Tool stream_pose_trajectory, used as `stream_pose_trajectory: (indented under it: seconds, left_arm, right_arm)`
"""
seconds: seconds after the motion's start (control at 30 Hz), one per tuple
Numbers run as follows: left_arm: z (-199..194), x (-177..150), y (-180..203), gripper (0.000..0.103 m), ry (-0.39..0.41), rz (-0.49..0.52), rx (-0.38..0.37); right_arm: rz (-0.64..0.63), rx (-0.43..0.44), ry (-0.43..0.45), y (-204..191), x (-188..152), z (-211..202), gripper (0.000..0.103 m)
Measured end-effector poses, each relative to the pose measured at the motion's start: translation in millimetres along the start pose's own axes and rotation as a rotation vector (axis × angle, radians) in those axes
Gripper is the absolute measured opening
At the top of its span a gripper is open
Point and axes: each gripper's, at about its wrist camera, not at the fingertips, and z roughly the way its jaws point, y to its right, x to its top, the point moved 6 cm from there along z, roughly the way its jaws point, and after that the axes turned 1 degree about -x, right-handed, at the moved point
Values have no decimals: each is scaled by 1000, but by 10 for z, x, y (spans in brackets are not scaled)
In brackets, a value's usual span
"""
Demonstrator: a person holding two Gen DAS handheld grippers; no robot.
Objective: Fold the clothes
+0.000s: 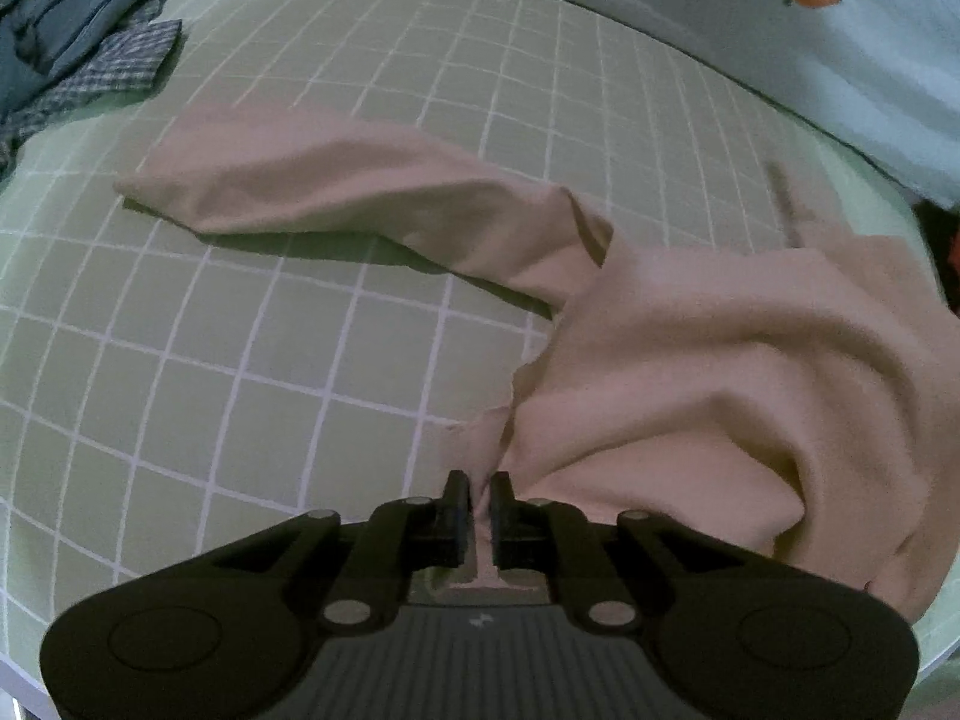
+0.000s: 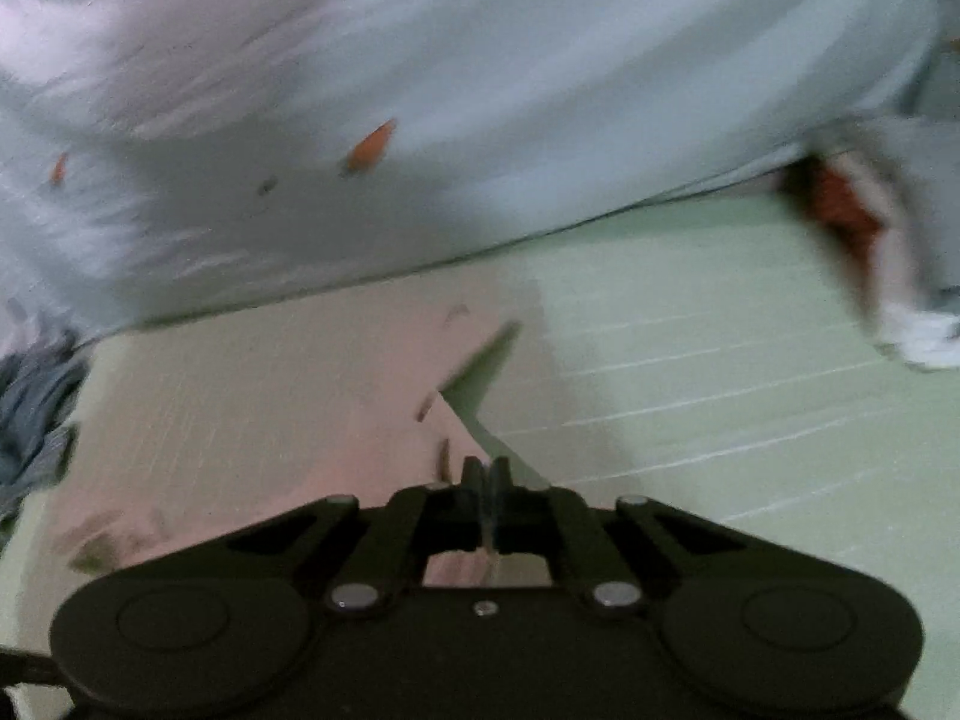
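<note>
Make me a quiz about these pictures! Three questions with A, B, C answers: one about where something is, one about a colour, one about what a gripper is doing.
1. Where is the pile of blue and checked clothes in the left wrist view?
A. top left corner
B. bottom right corner
C. between the fingers

2. What colour is the sweater?
A. black
B. pale pink
C. bright yellow

3. What is the left gripper doing?
A. open wide over the bed
B. holding a carrot
C. shut on the sweater's edge

Answers:
1 A: the pile of clothes lies far off at the top left of the green checked sheet.
2 B: the sweater is pale pink against the green.
3 C: pink cloth is pinched between the fingers of the left gripper.
</note>
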Motion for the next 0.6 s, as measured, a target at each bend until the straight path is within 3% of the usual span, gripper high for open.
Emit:
stream_pose_trajectory:
  seconds: [0.13, 0.2, 0.27, 0.3, 0.33, 0.43, 0.6]
  left_arm:
    - [5, 12, -9, 8, -4, -7, -4]
    - [10, 24, -5, 9, -6, -8, -4]
    - [14, 31, 7, 9, -6, -1, 0]
    - [14, 33, 14, 9, -6, 4, 3]
    - [14, 34, 20, 9, -7, 8, 6]
    - [11, 32, 34, 9, -10, 14, 13]
    - [4, 26, 49, 10, -13, 12, 22]
  right_arm:
    - [1, -124, -45, 251, -160, 12, 3]
    - [-32, -107, -93, 267, -247, 93, 5]
    - [-40, -102, -83, 268, -235, 134, 20]
    - [-24, -84, -73, 259, -200, 155, 35]
    - [13, -63, -71, 293, -173, 210, 44]
    - [128, 4, -78, 396, -99, 413, 50]
    - [304, 23, -206, 491, -156, 853, 52]
